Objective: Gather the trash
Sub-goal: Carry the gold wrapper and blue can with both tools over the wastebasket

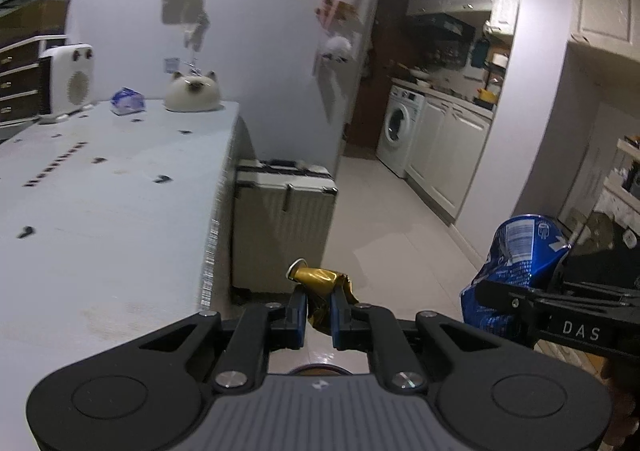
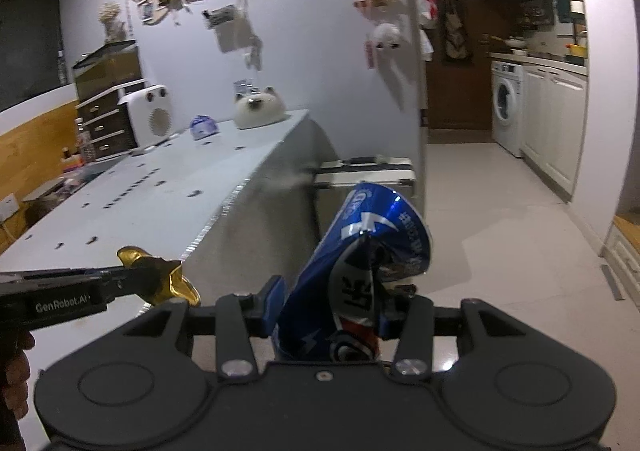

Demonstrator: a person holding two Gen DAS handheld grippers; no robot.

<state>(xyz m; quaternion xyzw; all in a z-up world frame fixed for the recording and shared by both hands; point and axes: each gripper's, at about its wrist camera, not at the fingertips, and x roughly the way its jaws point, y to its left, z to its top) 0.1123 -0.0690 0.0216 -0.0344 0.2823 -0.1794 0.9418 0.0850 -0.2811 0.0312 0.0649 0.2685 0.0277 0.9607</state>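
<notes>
Beside the table (image 1: 120, 179), my left gripper (image 1: 319, 305) pinches a gold wrapper (image 1: 320, 281); my right gripper (image 2: 330, 315) clamps a crushed blue can (image 2: 360, 263), which might slip.

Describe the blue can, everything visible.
The blue can is a crushed drink can of thin shiny metal, blue with white lettering, lightning marks and some red near its lower end. Its middle is caved in and creased, and the upper end flares open with a torn-looking edge. It stands roughly upright, leaning slightly, clamped between the right tongs, whose pads press its lower body on both sides. Nothing else touches it; it is held in the air over the tiled floor, off the table.
</notes>
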